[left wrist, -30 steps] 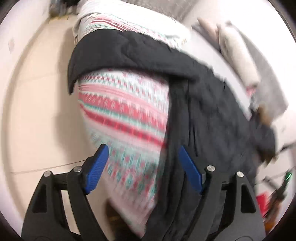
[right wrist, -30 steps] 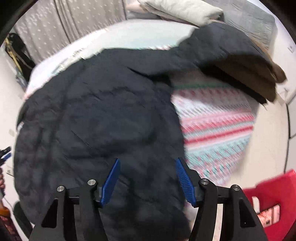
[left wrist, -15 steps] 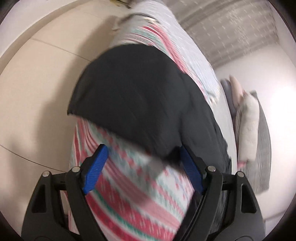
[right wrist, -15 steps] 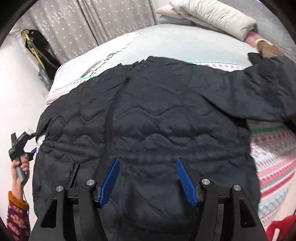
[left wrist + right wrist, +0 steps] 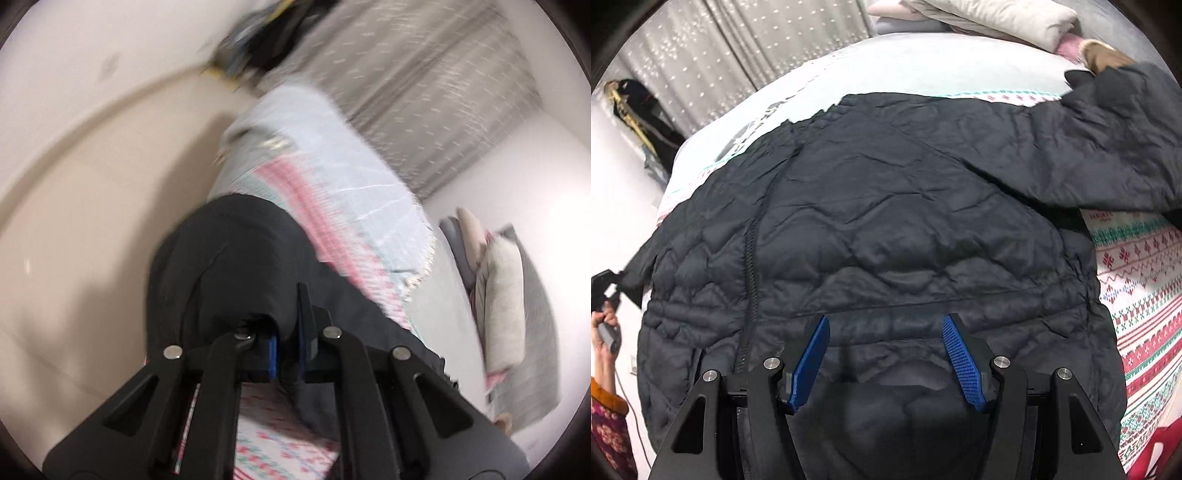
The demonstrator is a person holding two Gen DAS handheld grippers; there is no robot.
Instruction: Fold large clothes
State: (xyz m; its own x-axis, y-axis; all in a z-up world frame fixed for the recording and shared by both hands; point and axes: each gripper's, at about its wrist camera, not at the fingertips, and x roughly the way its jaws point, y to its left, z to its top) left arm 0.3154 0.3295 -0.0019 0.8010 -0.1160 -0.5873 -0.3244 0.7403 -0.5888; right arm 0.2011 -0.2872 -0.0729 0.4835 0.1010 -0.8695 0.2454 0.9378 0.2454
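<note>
Jacket point(image 5: 886, 206) fabric sits pinched between the closed blue pads of the left gripper point(image 5: 286, 349), which grips a dark edge at the side of the bed point(image 5: 960, 62). Right gripper point(image 5: 886, 363) hovers with jaws wide and empty over the quilted body, spread flat on the patterned blanket point(image 5: 1137, 288). Judging from this, a clean fold needs the held edge carried across taut, with the right side pinning the body.

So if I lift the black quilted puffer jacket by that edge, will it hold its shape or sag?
The black quilted puffer jacket will likely sag: it drapes limply over the bed edge and its sleeve lies crumpled. The puffy stitched panels suggest it is light for its bulk. The smooth shell may slip, though the left hand-held gripper is shut on a fold.
</note>
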